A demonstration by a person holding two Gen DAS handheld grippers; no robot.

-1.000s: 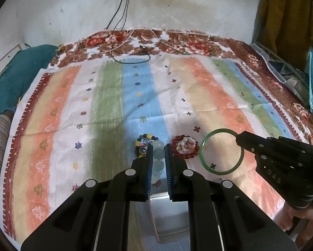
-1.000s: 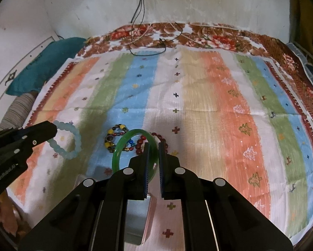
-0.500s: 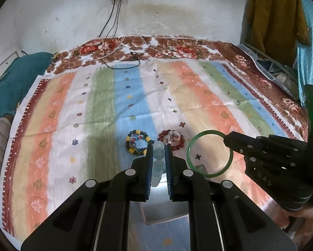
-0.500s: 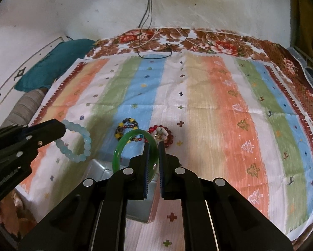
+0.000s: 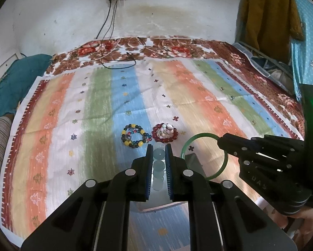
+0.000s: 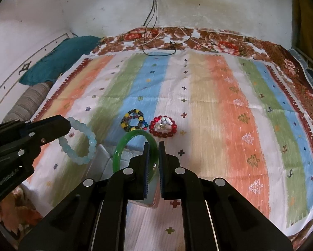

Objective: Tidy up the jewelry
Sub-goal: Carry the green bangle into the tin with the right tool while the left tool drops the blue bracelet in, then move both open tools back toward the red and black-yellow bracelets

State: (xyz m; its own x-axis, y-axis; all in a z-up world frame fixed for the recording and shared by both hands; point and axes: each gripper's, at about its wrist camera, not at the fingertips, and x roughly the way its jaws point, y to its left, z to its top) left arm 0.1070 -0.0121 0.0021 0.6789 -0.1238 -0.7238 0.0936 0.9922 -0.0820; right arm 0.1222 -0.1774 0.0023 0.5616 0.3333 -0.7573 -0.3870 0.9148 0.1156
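Left gripper [image 5: 159,146]: jaws narrow, clamped on the pale blue bead bracelet [image 6: 81,141]. From the left wrist view the beads run in a line between the two pads; from the right wrist view the rest of the loop hangs free below and beside the fingertips, clear of the cloth. Beads round, translucent, milky aqua.

Right gripper [image 6: 154,144]: jaws narrow, pinching the green bangle [image 6: 123,148] at its rim; the ring stands out ahead and to the left of the pads, held above the bed. Smooth, glossy, solid green hoop, thin when seen from the left wrist view.

Below both held pieces, a shiny box [image 6: 106,156], partly hidden by the fingers.

Farther out on the striped cloth [image 5: 198,96]: multicoloured bead bracelet [image 5: 134,136] lying flat, and just beside it a red bead bracelet [image 5: 164,132] with pale pieces heaped in its middle. The two are close but apart.

Beyond: floral blanket [image 5: 177,48], cables [image 5: 118,60], wall.
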